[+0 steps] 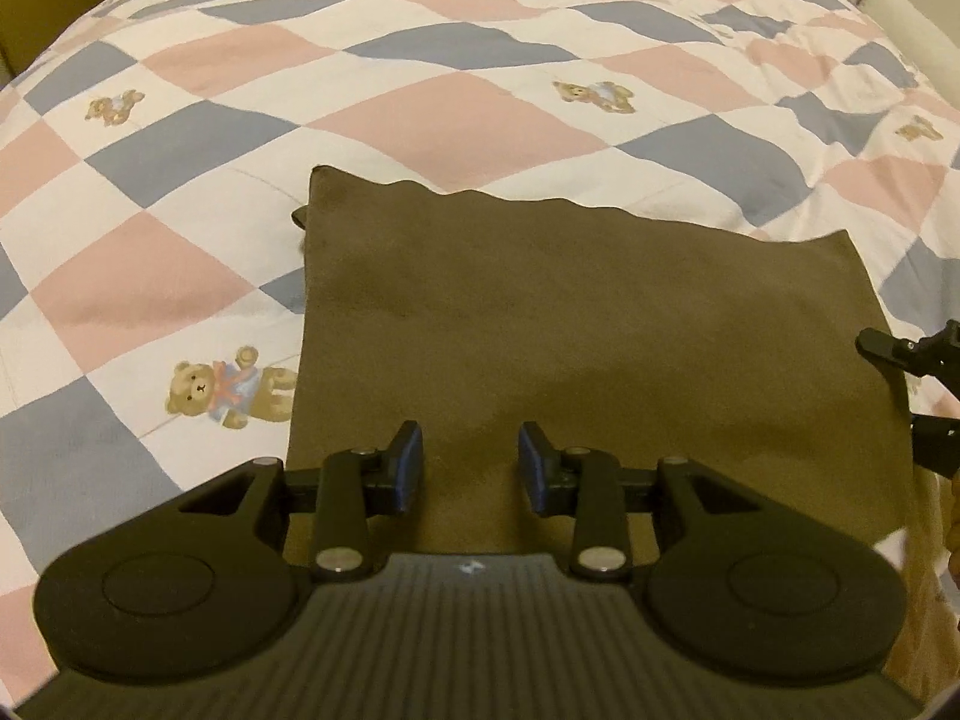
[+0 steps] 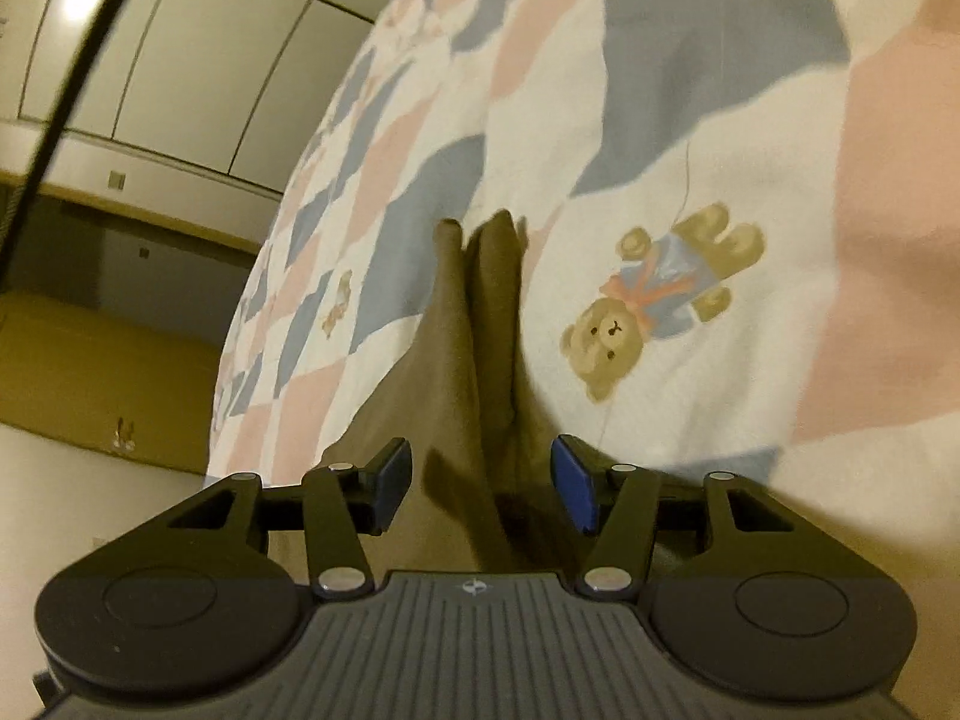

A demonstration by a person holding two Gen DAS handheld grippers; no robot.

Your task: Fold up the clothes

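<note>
Item: olive-brown garment (image 1: 600,324), folded to a rough rectangle, lying flat on the bed over a checked quilt (image 1: 468,102). Far edge slightly wavy; a small flap of the same cloth pokes out at the far left corner. Near edge runs under the left gripper.

Bedding: quilt of pink, blue-grey and white diamonds, printed with teddy bears; one bear (image 1: 231,393) lies just beside the garment's left edge.

Left gripper (image 1: 471,462): hovers over the near part of the garment, fingers (image 1: 408,468) spread apart with blue pads facing each other, nothing between them but the flat cloth beneath.

Right gripper (image 2: 480,480): turned on its side at the garment's right edge; in the left wrist view only its black tip (image 1: 900,354) shows at the frame's right margin. In the right wrist view its fingers (image 2: 573,486) stand apart, released, with stacked layers of the garment (image 2: 474,360) running edge-on between them; contact with the cloth cannot be told.

Background, right wrist view: pale panelled wall (image 2: 180,48), dark cable (image 2: 66,96) crossing the left side.
</note>
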